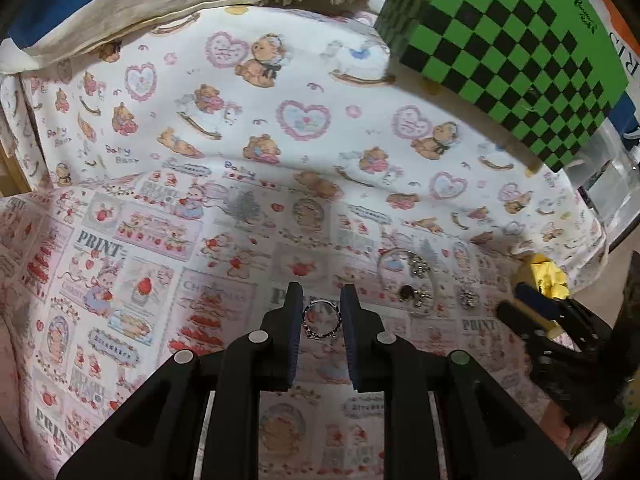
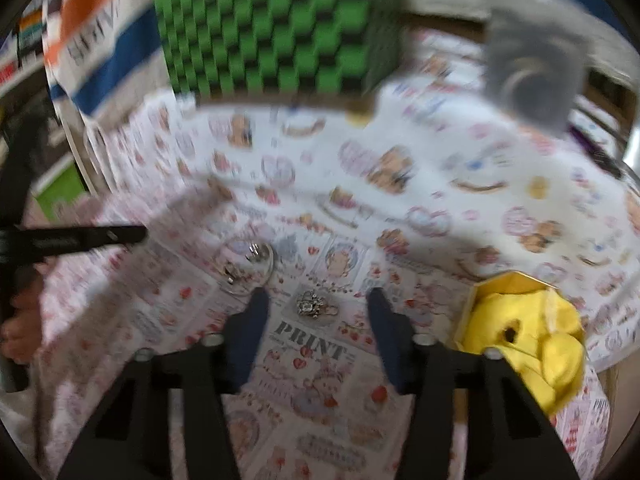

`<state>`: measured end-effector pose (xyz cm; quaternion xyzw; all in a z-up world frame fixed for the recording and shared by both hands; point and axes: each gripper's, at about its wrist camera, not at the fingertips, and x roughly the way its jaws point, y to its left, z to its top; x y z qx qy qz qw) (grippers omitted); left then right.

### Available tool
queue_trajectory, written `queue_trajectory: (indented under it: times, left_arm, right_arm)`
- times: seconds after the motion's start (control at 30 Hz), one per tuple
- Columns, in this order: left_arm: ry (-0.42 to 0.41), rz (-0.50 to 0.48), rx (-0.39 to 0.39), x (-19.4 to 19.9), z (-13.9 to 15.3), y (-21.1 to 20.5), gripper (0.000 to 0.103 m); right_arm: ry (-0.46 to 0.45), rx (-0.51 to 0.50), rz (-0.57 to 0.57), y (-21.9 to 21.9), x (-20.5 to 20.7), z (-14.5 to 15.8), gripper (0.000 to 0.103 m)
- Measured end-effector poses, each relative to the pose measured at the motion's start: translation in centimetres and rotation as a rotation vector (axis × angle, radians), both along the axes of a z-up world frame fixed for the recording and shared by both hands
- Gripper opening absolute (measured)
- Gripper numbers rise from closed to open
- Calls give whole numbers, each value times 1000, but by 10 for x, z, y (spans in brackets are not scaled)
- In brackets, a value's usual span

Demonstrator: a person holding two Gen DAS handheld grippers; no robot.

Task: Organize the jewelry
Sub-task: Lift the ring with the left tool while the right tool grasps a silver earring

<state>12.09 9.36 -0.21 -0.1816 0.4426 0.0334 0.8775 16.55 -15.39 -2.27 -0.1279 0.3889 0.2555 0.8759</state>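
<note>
My left gripper (image 1: 321, 300) has its jaws closed in on a silver ring (image 1: 321, 317), which sits between the two blue pads. A small clear dish (image 1: 407, 280) with several jewelry pieces lies to its right, and a sparkly ring (image 1: 468, 298) lies beyond it on the cloth. In the blurred right wrist view my right gripper (image 2: 316, 300) is open and empty, with the sparkly ring (image 2: 311, 303) lying between its fingertips. The clear dish (image 2: 246, 266) is to its left. A yellow-lined jewelry box (image 2: 528, 328) stands to the right.
A printed cloth (image 1: 240, 128) covers the table. A green and black checkered box (image 1: 500, 40) stands at the back. The yellow box (image 1: 546, 274) and my right gripper's body (image 1: 560, 332) show at the right. The left gripper's tip (image 2: 80, 238) shows at the left.
</note>
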Motion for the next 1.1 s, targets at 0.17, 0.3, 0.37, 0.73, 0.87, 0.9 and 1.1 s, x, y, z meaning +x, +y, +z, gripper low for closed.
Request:
queue_trajectory:
  times: [0.17,0.3,0.37,0.73,0.87,0.9,1.1]
  left_arm:
    - [-2,4,1,0,-1,-1,18]
    - [-5,0,17,1,1,-4,18]
    - [-11,-10,18,-1,3,-5,18]
    - [-101,-23,-44,-13,25,11,18]
    - [-139,-54,-127,-17,32,18,18]
    - [-145,-69,-174,-17,32,20,18]
    - [-190,-199,-257,-20,45,-1,18]
  right_arm:
    - [11,-87,21,23,6,-28,29]
    - [27,-88,-6,23,15,-38,16]
    - [21,-88,-13,23,17,-40,9]
    - [-86,109,-82,-23,-8,24,8]
    - [-191,216,-115,-49,-33,55,8]
    - [-205,226,-125,-55,-38,60,8]
    - [-206,336,-183,-101,-45,84,8]
